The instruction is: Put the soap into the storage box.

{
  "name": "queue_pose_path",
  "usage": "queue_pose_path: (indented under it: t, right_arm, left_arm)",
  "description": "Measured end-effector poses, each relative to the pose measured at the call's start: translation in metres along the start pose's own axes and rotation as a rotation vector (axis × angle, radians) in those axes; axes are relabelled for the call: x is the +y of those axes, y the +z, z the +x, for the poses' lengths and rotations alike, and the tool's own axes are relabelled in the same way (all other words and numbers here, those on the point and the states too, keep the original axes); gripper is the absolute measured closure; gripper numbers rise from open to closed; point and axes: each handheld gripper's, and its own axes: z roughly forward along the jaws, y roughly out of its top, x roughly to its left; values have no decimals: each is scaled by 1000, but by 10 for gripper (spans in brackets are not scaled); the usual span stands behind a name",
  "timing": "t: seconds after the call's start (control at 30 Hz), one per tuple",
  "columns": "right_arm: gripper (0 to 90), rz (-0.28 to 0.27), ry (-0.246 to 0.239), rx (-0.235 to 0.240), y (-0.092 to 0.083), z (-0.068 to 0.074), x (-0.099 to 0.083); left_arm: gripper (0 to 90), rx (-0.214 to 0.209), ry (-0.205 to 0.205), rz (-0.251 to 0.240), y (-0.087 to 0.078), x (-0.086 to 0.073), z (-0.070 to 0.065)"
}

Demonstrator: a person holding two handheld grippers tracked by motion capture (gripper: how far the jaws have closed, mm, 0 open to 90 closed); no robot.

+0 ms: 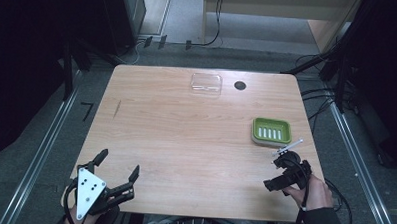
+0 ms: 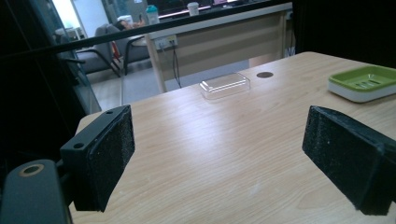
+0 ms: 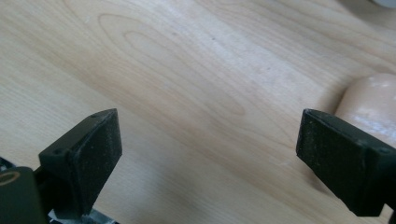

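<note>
Both the left gripper [image 1: 115, 171] and right gripper [image 1: 284, 170] rest spread wide and empty at the table's [image 1: 185, 141] near edge, the green soap dish [image 1: 271, 130], probably light, rigid plastic best pinched across its rim, just beyond the right.

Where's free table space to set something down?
Most of the table is bare: the whole middle and left, between the left gripper and the clear lid. It is tighter at the right edge, where the green soap dish sits just beyond the right gripper.
</note>
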Motion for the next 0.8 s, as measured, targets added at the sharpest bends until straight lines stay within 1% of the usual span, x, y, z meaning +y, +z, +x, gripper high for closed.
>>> queue_pose_path:
  t: [0.07, 0.13, 0.17, 0.27, 0.37, 0.43, 0.57, 0.6, 0.63, 0.8]
  right_arm:
    - [73, -4, 9, -1, 0, -3, 0]
    - [73, 0, 20, -7, 0, -5, 0]
    - [74, 0, 13, -6, 1, -7, -1]
    - [74, -1, 25, -11, 0, -10, -1]
    - [74, -6, 35, -14, -1, -16, -1]
    - [74, -4, 54, -13, -1, -19, -2]
    - [74, -3, 62, -11, -1, -27, -4]
    - [73, -2, 74, -15, -1, -28, -4]
    - [73, -4, 78, -18, -1, -30, -4]
    - [71, 4, 96, -17, 1, -39, -4]
  left_arm:
    - [96, -10, 17, 4, 0, 0, -1]
    - [96, -8, 16, 5, 0, 0, -1]
    - [96, -7, 13, 5, 0, 0, 0]
    - [96, -4, 5, 3, 0, 0, 1]
    - [96, -5, 7, 3, 0, 0, 0]
    - [96, -5, 7, 1, 0, 0, 0]
    - [96, -6, 12, 5, 0, 0, 0]
    - [96, -4, 12, 9, 0, 0, 0]
    - [96, -4, 7, 3, 0, 0, 0]
    - [96, -3, 8, 4, 0, 0, 0]
